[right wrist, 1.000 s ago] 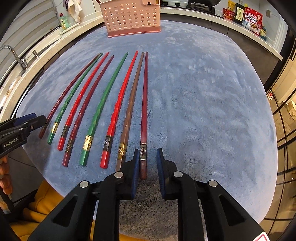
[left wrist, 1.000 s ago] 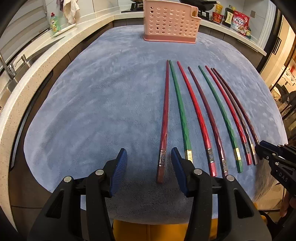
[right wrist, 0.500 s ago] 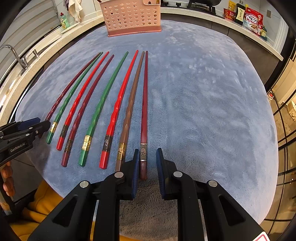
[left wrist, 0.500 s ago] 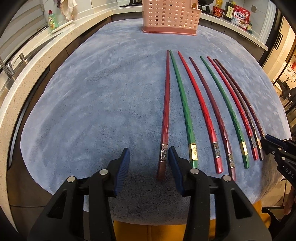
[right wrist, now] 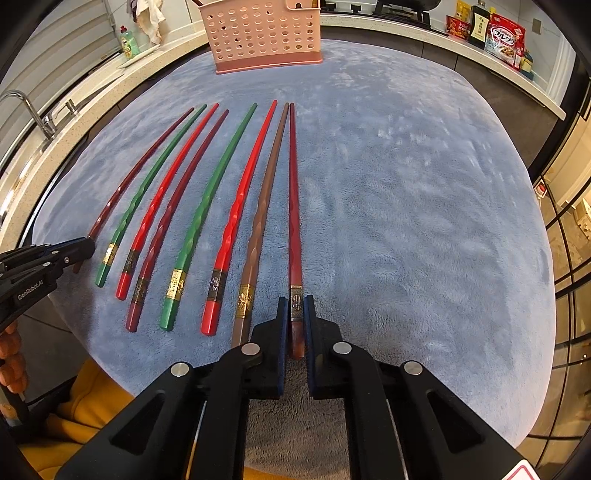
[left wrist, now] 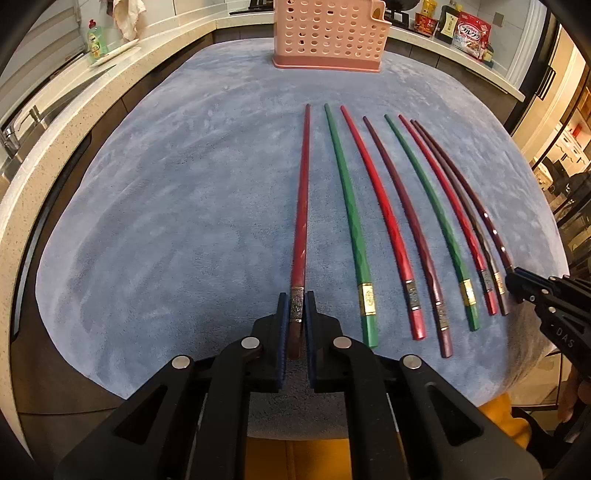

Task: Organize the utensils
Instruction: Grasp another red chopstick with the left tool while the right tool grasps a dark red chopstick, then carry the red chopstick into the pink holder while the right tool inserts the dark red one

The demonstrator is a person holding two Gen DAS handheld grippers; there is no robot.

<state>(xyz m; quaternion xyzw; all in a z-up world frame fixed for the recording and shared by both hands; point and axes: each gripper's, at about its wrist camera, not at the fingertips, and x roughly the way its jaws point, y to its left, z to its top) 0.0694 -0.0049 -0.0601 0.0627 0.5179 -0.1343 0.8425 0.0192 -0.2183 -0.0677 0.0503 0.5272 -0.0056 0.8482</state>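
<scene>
Several long chopsticks lie side by side on a blue-grey mat, in red, green, maroon and brown. My left gripper is shut on the handle end of the leftmost dark red chopstick. My right gripper is shut on the handle end of the rightmost dark red chopstick. Both chopsticks still lie along the mat. A pink perforated basket stands at the far edge of the mat; it also shows in the right wrist view.
A green chopstick lies just right of my left gripper. A brown chopstick lies just left of my right gripper. A counter with sink and soap bottle runs along the left. Food packets stand far right.
My left gripper moved forward over the leftmost chopstick's end and closed on it. My right gripper closed from nearly shut onto the rightmost chopstick.
</scene>
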